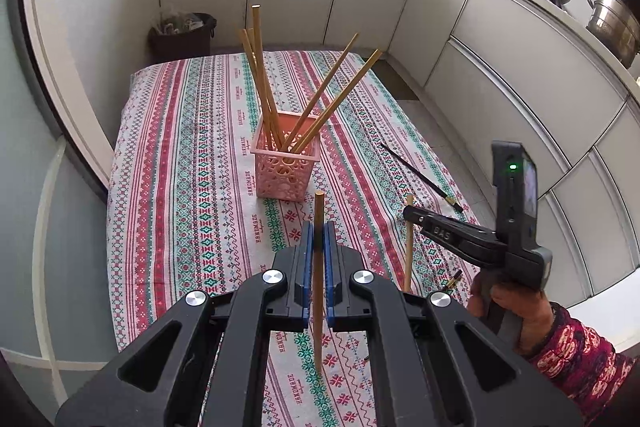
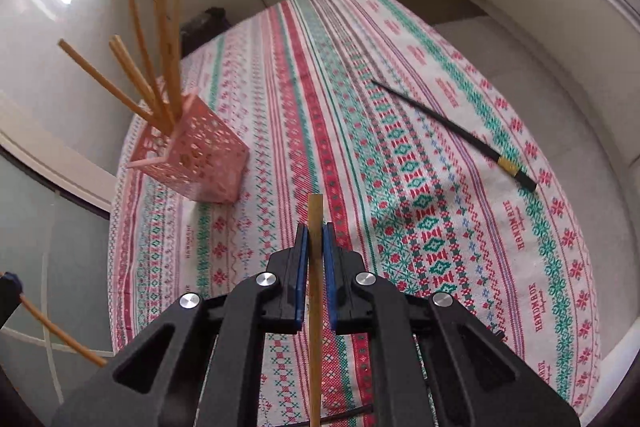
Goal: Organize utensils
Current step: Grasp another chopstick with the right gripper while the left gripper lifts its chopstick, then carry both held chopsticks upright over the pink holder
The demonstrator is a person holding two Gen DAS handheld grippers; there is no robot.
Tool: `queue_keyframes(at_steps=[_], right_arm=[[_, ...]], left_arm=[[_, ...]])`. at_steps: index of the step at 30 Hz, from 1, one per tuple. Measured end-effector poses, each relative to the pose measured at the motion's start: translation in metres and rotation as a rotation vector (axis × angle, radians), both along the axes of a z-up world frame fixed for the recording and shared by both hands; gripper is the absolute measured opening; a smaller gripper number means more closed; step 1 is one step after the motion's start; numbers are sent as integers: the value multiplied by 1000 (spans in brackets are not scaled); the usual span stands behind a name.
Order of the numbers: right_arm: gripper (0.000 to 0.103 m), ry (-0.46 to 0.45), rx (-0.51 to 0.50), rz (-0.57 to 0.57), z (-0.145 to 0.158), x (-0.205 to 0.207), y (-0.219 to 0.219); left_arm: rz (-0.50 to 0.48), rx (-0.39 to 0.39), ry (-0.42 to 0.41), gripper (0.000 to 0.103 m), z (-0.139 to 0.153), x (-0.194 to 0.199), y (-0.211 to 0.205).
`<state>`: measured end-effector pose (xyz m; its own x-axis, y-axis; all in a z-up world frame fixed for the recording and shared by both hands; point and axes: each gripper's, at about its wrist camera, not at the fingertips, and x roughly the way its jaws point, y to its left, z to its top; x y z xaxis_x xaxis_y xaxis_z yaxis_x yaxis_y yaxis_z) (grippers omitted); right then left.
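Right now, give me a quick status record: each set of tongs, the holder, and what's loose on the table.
left tongs: shut on a wooden chopstick, held upright
right tongs: shut on another wooden chopstick
holder: pink basket upright on the striped tablecloth, five wooden chopsticks standing in it
loose: black chopstick with a gold band, lying flat, far right of the basket

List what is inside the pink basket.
Five wooden chopsticks stand in the pink basket, three leaning left and two leaning right, their tops sticking out well above its rim. Their lower ends and the basket's floor are hidden by its perforated walls.
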<state>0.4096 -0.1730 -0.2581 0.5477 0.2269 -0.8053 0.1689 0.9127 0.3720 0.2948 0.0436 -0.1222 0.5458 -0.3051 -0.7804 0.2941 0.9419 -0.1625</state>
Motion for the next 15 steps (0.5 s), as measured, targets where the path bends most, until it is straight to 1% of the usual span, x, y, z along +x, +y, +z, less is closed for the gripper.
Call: queue_keyframes(at_steps=[4,8,12,15], right_arm=[[8,-120,10,48,34,-24,1],[8,-208,11,68,65,-38,-5],[8,-298,35,42,90,-50,-22],[8,-353,60,14,105,-53,-37]], left_arm=[[13,10,-17,4,3,-1,-2],[27,16,-36,4,8,-2,-6],[30,19,-65,4,17,-2,-11],[38,6,-94,4,27,0,-11]])
